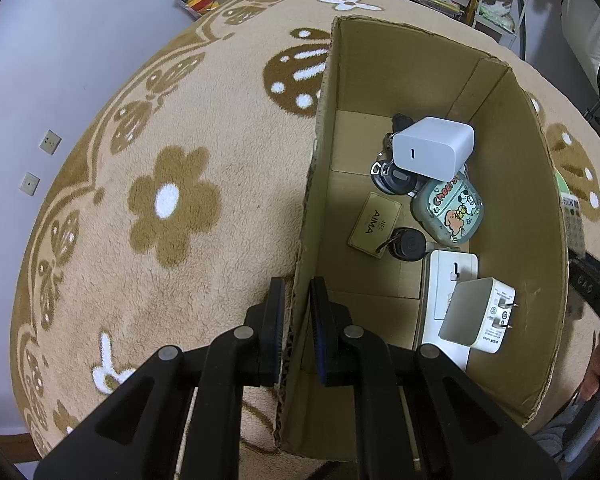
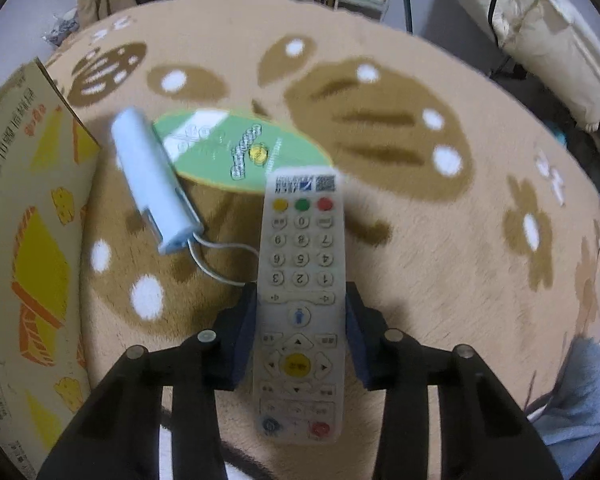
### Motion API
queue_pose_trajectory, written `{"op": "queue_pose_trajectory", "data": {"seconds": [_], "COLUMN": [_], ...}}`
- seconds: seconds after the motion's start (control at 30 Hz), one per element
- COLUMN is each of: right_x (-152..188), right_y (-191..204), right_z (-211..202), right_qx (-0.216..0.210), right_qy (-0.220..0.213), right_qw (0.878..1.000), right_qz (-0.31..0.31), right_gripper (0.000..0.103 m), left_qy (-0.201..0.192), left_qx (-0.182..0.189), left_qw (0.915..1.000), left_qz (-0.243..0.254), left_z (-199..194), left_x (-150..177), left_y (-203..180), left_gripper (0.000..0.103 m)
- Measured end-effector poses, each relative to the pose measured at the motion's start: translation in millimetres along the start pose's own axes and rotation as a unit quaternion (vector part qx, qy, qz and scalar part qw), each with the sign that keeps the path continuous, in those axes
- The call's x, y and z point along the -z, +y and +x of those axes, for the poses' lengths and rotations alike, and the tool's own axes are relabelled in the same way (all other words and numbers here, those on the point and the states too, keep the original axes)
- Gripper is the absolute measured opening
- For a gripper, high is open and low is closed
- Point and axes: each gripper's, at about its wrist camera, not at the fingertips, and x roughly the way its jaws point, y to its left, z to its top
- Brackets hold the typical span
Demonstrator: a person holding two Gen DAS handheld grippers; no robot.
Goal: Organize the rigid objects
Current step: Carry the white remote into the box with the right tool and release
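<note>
Surface: a round beige plush rug [image 1: 220,128] with brown flower and mushroom patterns carries everything.
Box: an open brown cardboard box [image 1: 512,208] stands on the rug; its printed outer wall, with yellow and orange pictures, shows at the left edge of the right wrist view.
Left gripper [image 1: 297,300]: its black jaws are clamped together on the box's near left wall, one finger outside, one inside.
Box contents, far end: a white cube-shaped charger [image 1: 432,148] rests on a bunch of dark keys with a metal ring [image 1: 388,176].
Box contents, middle: a pale green earbud case with cartoon dog print [image 1: 448,212] lies just beside a tan card marked AIMA [image 1: 374,220], and a round black key fob [image 1: 408,243] touches that card's near corner.
Box contents, near end: a white plug adapter with two metal prongs [image 1: 480,314] sits on a flat white rectangular device [image 1: 448,276].
Right gripper [image 2: 300,336]: the pads press both long sides of a grey-white remote control with coloured buttons [image 2: 300,280], number keys pointing away.
Remote's place: outside the box, over the rug, the picture blurred.
Rug, beyond the remote: a green oval card [image 2: 240,152] lies flat.
Rug, by the box wall: a light blue cylindrical device with a thin white cord [image 2: 152,172] overlaps the green card's left edge.
</note>
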Motion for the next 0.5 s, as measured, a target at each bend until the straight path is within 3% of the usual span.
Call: {"op": "queue_pose_trajectory", "data": {"seconds": [0.23,0.5], "right_x": [-13,-32], "right_y": [-10,7], "right_z": [-23,-62], "right_qx": [-0.017,-0.084], "right_qy": [-0.037,-0.094], "right_qw": [0.999,0.992], "right_qz": [0.014,0.022], "right_gripper": [0.044,0.044], "left_qy": [0.000,0.000], "left_qx": [0.000,0.000], "left_qw": [1.0000,1.0000], "left_qz": [0.000,0.000], "left_z": [0,0], "left_x": [0,0], "left_y": [0,1], "left_gripper": [0.012,0.012]}}
